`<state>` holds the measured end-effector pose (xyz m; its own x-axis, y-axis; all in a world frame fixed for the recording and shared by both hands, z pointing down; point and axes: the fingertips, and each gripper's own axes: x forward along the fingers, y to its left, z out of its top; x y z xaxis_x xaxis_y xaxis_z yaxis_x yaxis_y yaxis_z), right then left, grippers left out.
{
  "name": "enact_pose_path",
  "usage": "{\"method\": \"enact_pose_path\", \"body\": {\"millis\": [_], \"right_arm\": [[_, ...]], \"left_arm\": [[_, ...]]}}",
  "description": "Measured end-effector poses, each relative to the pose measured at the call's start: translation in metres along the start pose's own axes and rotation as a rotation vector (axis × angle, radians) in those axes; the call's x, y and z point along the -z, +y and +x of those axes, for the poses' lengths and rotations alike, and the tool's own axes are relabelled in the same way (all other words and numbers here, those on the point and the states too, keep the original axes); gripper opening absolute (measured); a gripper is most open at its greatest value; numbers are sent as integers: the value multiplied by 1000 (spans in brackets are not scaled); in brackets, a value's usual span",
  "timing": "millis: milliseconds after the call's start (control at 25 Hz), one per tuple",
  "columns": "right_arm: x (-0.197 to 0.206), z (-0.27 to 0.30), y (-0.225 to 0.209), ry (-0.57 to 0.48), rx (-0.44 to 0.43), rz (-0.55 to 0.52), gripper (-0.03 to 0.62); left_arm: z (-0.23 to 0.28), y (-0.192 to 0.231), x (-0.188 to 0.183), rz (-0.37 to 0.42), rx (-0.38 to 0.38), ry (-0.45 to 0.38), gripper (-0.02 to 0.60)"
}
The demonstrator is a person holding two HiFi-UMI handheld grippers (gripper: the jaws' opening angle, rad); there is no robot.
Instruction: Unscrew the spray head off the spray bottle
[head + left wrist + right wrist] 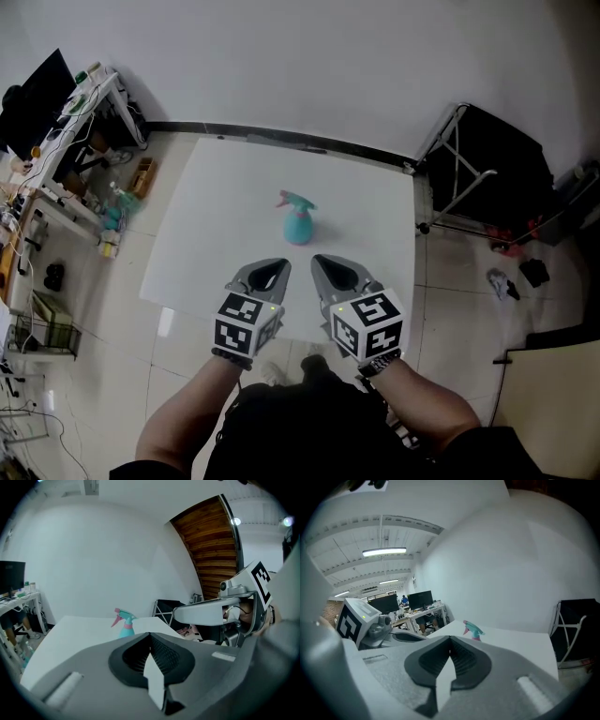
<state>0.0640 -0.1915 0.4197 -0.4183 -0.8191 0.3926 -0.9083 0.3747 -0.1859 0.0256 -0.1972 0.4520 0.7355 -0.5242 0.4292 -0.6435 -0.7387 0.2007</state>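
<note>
A teal spray bottle (298, 225) with a teal and pink spray head (292, 201) stands upright near the middle of the white table (225, 197). It shows small ahead in the left gripper view (126, 626) and the right gripper view (474, 631). My left gripper (272, 267) and right gripper (323, 264) hover side by side over the table's near edge, short of the bottle. Both are shut with nothing between the jaws. In the left gripper view the right gripper (220, 611) shows at the right.
A black folding stand (478, 169) is at the table's right. Cluttered desks with a monitor (37, 98) line the left side. Small items lie on the tiled floor at right (511, 277).
</note>
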Motion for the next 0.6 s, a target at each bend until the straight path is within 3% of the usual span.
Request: {"method": "enact_pose_path", "body": {"millis": [400, 600], "right_arm": [[11, 22, -33, 64, -50, 14, -9], [17, 33, -42, 89, -68, 21, -9]], "left_arm": [[40, 16, 14, -25, -65, 41, 23], [52, 18, 19, -57, -62, 73, 28]]}}
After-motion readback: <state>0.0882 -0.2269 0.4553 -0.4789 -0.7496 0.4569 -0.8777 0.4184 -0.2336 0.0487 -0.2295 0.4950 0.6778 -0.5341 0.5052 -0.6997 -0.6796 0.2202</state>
